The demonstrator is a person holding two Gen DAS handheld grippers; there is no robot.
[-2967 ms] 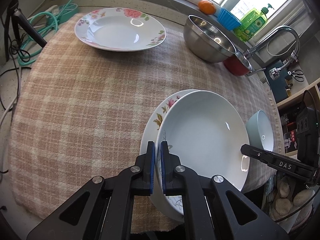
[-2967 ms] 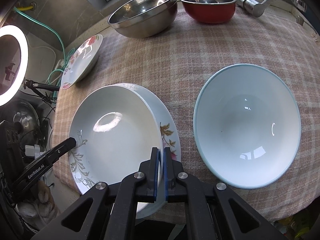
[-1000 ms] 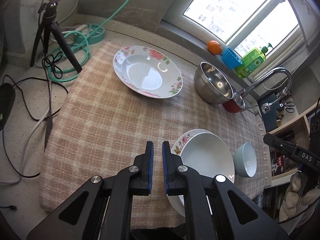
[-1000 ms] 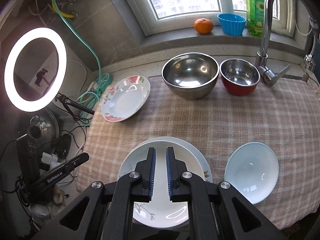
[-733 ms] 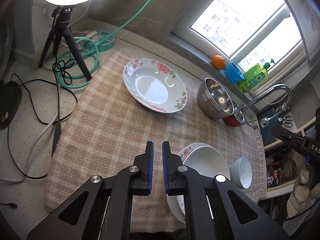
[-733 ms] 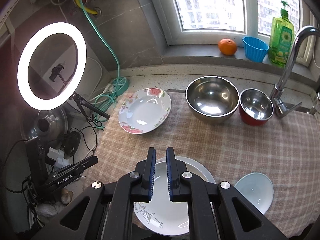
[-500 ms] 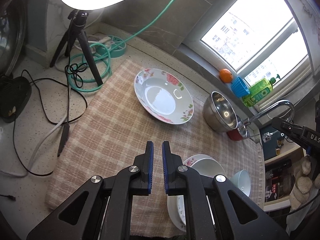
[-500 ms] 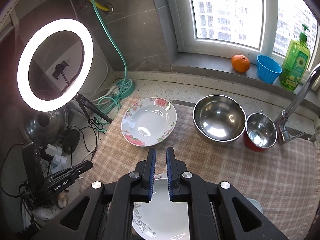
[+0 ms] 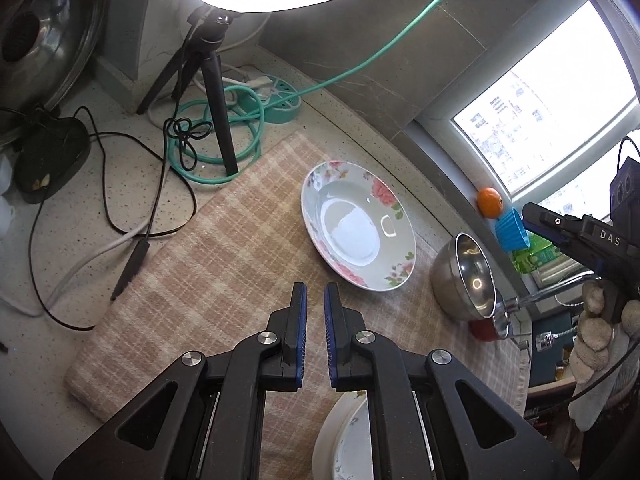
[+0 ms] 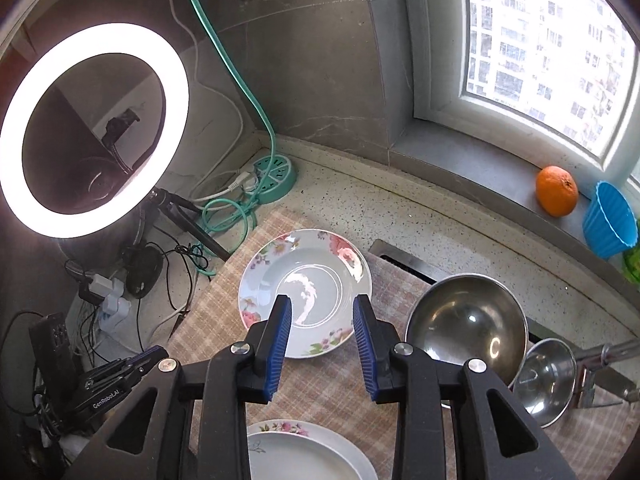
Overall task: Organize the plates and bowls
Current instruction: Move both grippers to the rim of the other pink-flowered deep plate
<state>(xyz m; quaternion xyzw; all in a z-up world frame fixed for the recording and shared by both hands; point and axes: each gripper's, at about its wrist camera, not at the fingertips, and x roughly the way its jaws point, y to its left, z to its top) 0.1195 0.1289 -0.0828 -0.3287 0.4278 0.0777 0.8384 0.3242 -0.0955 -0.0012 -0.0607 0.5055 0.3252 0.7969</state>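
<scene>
A flowered deep plate (image 9: 358, 226) (image 10: 306, 290) lies alone on the checked cloth (image 9: 224, 256), far from both grippers. A stack of plates (image 9: 340, 444) (image 10: 304, 454) sits at the near edge, partly hidden under the gripper bodies. My left gripper (image 9: 315, 304) is held high above the cloth, empty, jaws a narrow gap apart. My right gripper (image 10: 322, 312) is open and empty, high up, framing the flowered plate. It also shows in the left wrist view (image 9: 560, 224), and the left gripper (image 10: 120, 376) shows in the right wrist view.
A large steel bowl (image 9: 466, 276) (image 10: 466, 320) and a small red-sided steel bowl (image 10: 546, 380) stand at the right by the tap (image 10: 608, 354). A ring light on a tripod (image 10: 94, 128), cables and a green power strip (image 10: 272, 178) crowd the left. An orange (image 10: 556, 190) and blue cup (image 10: 610, 220) are on the sill.
Both grippers have risen and drawn back from the stacked plates, so the view now reaches the wall. The right gripper has opened wide. The left gripper's gap has widened slightly.
</scene>
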